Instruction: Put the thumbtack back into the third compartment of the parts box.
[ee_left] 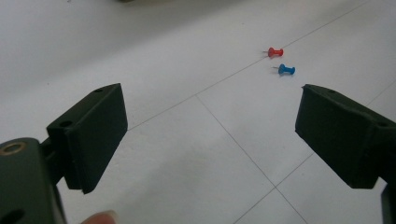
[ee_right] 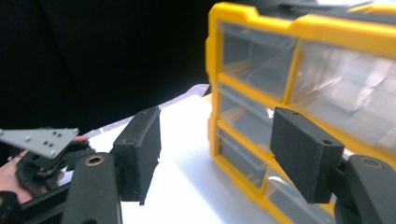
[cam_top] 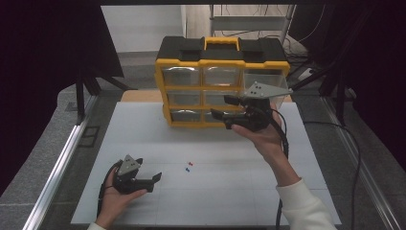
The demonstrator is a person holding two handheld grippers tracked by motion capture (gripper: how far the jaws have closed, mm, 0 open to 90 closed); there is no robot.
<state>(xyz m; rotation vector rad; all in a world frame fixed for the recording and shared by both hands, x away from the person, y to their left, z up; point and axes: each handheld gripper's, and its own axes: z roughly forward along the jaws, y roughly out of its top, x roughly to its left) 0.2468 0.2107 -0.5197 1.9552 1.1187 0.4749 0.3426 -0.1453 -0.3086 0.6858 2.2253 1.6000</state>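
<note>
Right up against the yellow drawer organizer (cam_top: 222,79) at the bench's (cam_top: 143,143) far edge, the right claw (cam_top: 225,111) hangs spread and empty, jaws aimed left across its lower drawers; the left claw (cam_top: 152,178), spread too, sits well apart near two pushpins (cam_top: 188,166)

No readable text, label, brand or number on anything in view
</note>
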